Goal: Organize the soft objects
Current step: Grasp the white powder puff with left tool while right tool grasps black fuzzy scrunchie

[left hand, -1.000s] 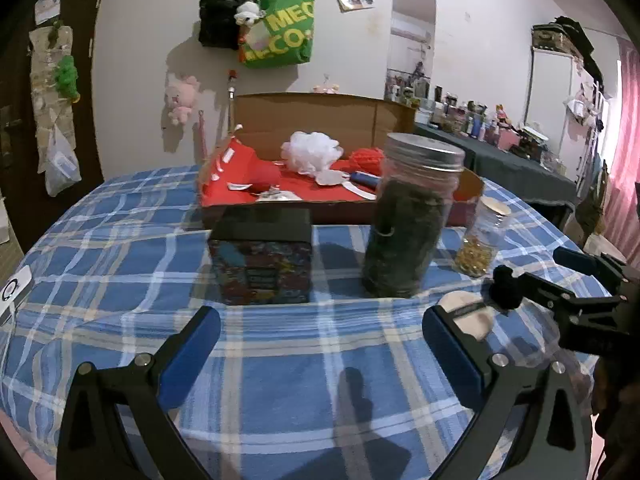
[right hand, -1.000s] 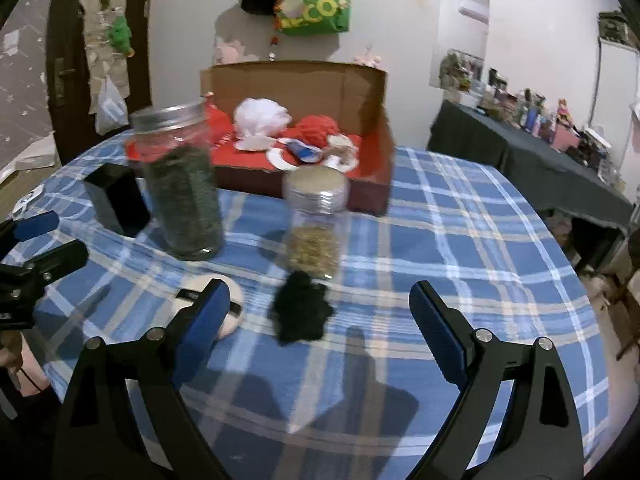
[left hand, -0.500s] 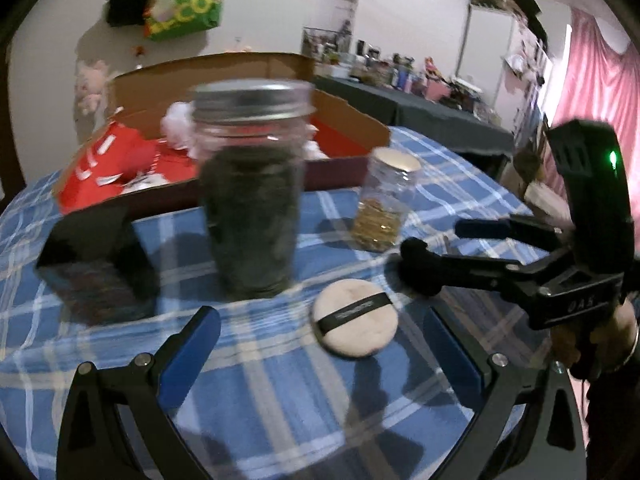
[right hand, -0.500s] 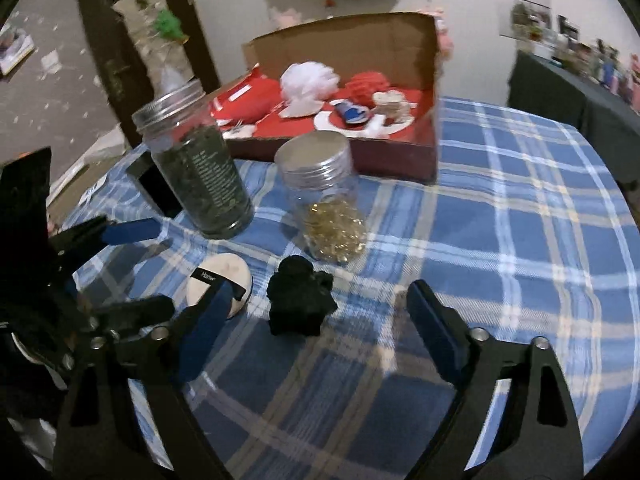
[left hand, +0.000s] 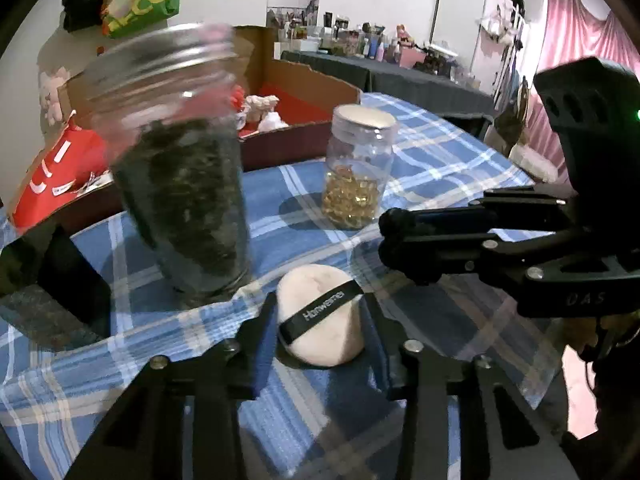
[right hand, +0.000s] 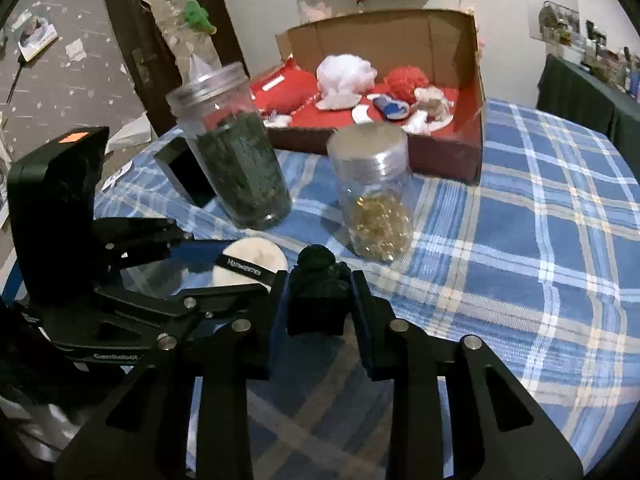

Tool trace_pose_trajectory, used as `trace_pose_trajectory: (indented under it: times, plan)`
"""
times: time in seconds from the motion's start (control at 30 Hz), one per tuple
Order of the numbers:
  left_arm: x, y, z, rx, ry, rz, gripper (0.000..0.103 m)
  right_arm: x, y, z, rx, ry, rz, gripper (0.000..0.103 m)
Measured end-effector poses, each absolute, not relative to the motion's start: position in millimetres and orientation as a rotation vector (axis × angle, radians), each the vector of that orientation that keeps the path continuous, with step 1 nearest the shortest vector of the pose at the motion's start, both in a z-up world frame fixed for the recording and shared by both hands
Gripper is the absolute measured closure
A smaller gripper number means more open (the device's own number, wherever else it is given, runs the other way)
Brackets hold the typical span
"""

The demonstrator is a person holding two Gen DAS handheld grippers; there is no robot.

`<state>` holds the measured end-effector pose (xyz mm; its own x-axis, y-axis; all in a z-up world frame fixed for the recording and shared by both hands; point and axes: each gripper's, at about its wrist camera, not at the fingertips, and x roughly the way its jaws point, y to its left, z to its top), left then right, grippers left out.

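Jaws of both hand-held grippers have just been closing, each onto a soft item on the blue plaid table [right hand: 540,208]: the left gripper [left hand: 320,330] pinches a cream powder puff [left hand: 322,320] with a black band across it, its blue pads pressed to the puff's two sides, while the right gripper [right hand: 318,304] squeezes a small black fuzzy toy [right hand: 318,284] between its own pads. Both items appear to sit on the cloth still, the puff just beside the toy, so the two tools work almost shoulder to shoulder and the left one's finger crosses in front of the right camera. Just beyond the puff stands a tall glass jar [left hand: 180,184] of dark green contents, blurred in the left view, and next to it a smaller jar [right hand: 374,196] holding golden beads; a dark box [left hand: 52,280] sits off to the left. Farther back, an open cardboard box [right hand: 440,40] with a red lining already holds a white pouf, a red pouf and other soft things. The step in hand looks to be the grasp itself, with the sorting only partly done. The next move probably calls for lifting both pieces clear of the cloth, steering them over or around the two jars without knocking them, and carrying them to the red-lined box, keeping the grippers from fouling each other.
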<state>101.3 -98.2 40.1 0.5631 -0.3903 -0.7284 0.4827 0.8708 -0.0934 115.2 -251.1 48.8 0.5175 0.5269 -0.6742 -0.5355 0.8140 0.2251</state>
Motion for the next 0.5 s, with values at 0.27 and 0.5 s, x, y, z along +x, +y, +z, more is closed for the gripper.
trace_pose_trajectory:
  times: [0.27,0.5]
  plan:
    - [95.5,-61.7,50.9,0.052,0.812,-0.543,0.088,100.7,-232.2,59.8,0.048,0.750,0.593,0.075]
    - [88.1,-34.8,54.0,0.051,0.809,-0.547,0.088,90.7,-221.9,58.3,0.097,0.767,0.578,0.075]
